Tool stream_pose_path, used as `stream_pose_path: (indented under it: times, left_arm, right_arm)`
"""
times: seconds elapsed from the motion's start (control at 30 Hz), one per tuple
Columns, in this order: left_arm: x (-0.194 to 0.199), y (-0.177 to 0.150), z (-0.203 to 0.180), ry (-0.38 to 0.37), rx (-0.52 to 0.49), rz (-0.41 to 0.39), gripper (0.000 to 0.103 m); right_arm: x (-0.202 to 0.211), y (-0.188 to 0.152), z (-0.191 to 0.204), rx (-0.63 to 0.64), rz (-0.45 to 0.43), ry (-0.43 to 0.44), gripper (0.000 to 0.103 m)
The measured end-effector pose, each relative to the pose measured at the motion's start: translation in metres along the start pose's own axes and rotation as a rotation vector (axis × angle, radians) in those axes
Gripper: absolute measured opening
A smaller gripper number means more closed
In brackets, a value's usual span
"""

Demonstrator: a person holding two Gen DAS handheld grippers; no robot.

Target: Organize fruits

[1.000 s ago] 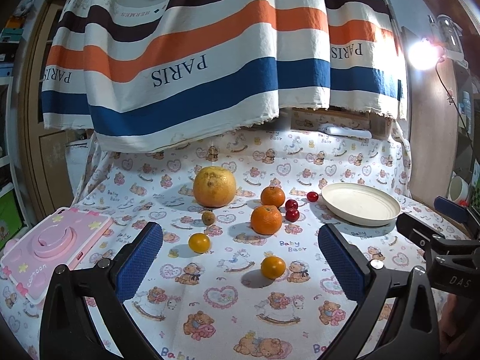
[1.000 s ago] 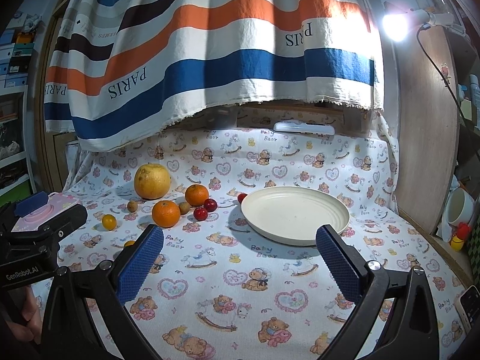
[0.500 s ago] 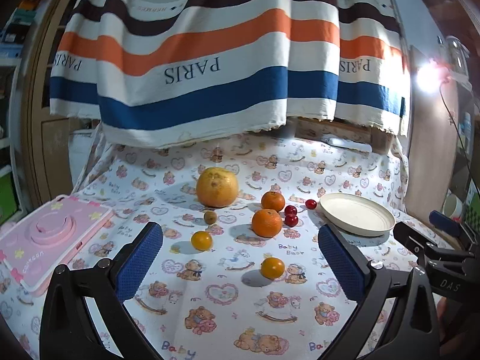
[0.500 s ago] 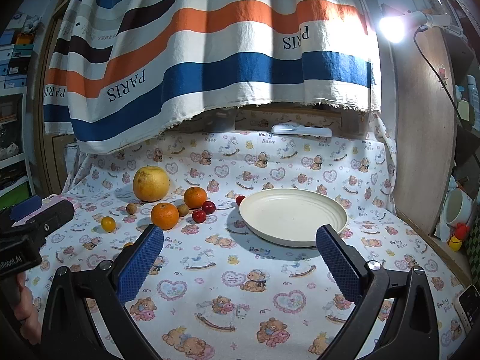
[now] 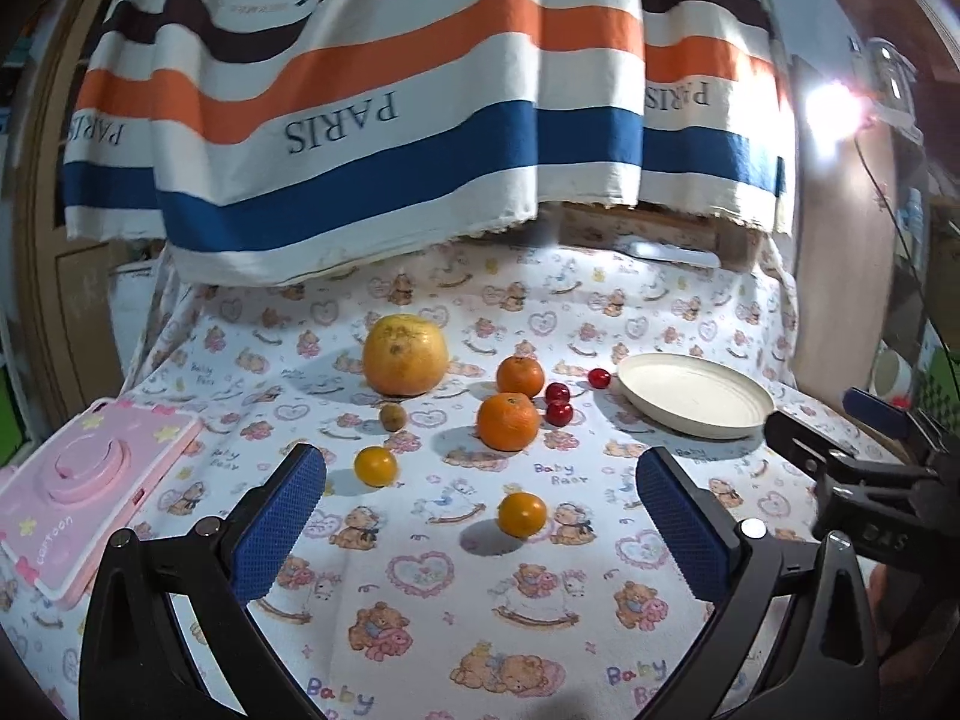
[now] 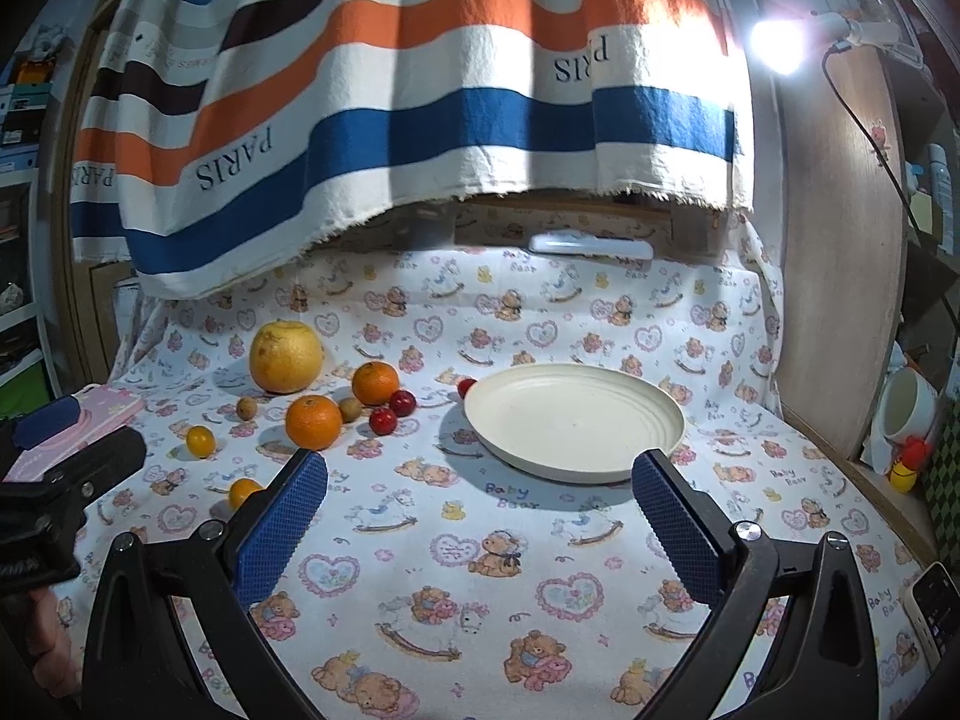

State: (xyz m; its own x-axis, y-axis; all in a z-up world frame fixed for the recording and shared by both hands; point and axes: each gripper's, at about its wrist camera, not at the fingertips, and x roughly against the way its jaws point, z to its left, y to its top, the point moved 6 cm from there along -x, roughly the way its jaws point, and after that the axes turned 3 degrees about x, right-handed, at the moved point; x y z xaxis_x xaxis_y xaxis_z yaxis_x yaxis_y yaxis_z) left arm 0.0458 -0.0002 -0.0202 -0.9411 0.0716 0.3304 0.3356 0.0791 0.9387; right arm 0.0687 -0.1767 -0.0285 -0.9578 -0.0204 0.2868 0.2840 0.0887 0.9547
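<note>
A large yellow grapefruit [image 5: 405,354], two oranges [image 5: 508,421] [image 5: 519,376], two small yellow-orange citrus [image 5: 375,466] [image 5: 522,514], a small brown fruit [image 5: 392,417] and three red cherries [image 5: 559,413] lie on the bear-print cloth. An empty cream plate [image 5: 696,395] stands to their right; in the right wrist view the plate [image 6: 573,414] is just ahead. My left gripper [image 5: 480,516] is open and empty, above the cloth before the fruit. My right gripper [image 6: 477,525] is open and empty before the plate.
A pink toy camera case [image 5: 78,498] lies at the left edge. A striped PARIS cloth [image 5: 384,120] hangs behind. A bright lamp [image 6: 777,45] and wooden panel [image 6: 840,240] stand at the right, with a white cup [image 6: 909,405] and a phone [image 6: 933,603] beside the table.
The left gripper has drawn back and tilted slightly, so the fruit sits a little lower and farther. The right gripper has shifted slightly; the left gripper's body shows lower in its view. Both stay open.
</note>
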Motion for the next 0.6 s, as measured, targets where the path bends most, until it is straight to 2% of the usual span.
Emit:
stream_pose_path:
  times: [0.13, 0.33, 0.5, 0.6]
  left_arm:
    - [0.004, 0.003, -0.003, 0.022, -0.047, -0.016, 0.103]
    - [0.015, 0.014, 0.003, 0.012, -0.039, -0.028, 0.103]
    - [0.022, 0.028, 0.012, 0.002, -0.033, -0.011, 0.103]
    - [0.020, 0.035, 0.020, 0.000, -0.017, 0.020, 0.103]
  right_arm:
    - [0.003, -0.001, -0.002, -0.008, -0.005, 0.000, 0.102]
    - [0.009, 0.001, 0.002, 0.010, -0.031, 0.011, 0.102]
    - [0.013, 0.009, 0.008, 0.067, 0.024, -0.068, 0.102]
    - [0.020, 0.023, 0.015, 0.093, 0.012, -0.101, 0.102]
